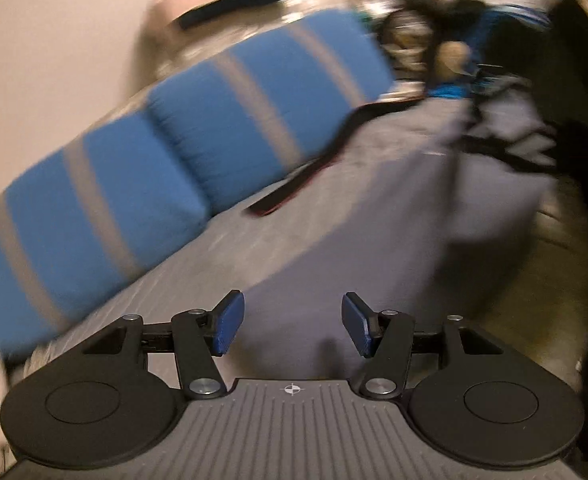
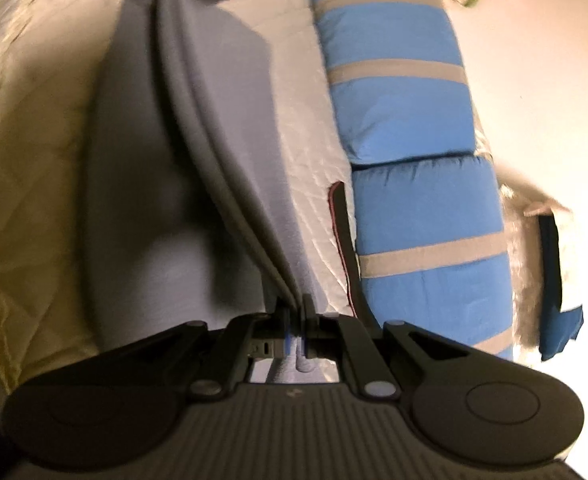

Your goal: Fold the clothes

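Observation:
A grey garment (image 1: 373, 208) lies spread on the bed, stretching up to the right in the left wrist view. My left gripper (image 1: 292, 326) is open and empty, hovering just above its near part. In the right wrist view the same grey garment (image 2: 166, 184) hangs in a fold from my right gripper (image 2: 295, 320), which is shut on its doubled edge. The cloth is pulled taut from the jaws up to the left.
Two blue pillows with grey stripes (image 1: 166, 148) (image 2: 405, 128) lie along the wall. A dark strap with red trim (image 1: 294, 188) (image 2: 343, 240) lies beside them. A pale quilted bedcover (image 2: 26, 120) lies underneath. A cluttered pile of clothes (image 1: 453, 20) sits at the far right.

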Demonstrator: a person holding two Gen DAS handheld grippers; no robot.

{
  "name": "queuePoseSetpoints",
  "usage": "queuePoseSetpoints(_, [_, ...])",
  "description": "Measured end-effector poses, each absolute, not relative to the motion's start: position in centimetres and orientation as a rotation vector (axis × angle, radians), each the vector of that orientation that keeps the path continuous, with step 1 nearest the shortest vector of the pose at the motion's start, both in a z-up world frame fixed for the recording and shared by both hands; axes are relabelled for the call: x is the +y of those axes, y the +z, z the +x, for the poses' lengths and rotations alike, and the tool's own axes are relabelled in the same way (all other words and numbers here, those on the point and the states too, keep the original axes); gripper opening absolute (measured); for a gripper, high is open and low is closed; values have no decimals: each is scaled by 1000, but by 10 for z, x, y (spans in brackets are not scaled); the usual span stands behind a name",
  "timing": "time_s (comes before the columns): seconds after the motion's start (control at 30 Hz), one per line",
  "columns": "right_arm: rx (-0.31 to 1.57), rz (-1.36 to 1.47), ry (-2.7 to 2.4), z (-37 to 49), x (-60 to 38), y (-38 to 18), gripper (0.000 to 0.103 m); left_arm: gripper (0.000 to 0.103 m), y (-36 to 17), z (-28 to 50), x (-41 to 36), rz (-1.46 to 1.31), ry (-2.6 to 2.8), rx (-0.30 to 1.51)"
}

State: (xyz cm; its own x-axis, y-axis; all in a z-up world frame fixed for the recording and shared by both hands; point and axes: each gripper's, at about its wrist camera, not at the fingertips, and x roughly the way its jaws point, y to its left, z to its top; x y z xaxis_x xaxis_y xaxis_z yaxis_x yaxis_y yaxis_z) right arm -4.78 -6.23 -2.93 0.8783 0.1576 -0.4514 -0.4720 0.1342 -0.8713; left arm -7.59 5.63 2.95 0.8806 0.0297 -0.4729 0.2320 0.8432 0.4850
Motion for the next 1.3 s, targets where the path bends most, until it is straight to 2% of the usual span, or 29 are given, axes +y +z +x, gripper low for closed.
queuePoseSetpoints(0.3, [251,-1340,464,-38,-61,-11,4,53,-8,-105,9,900,-197,416])
queuePoseSetpoints(0.93, [214,-1276,422,-26,-63,21,8,54,-13,-113,1,877,-282,369])
queuePoseSetpoints(1.3, [233,-1284,425,-27,-72,18,8,54,-40,-106,4,1131,-63,386])
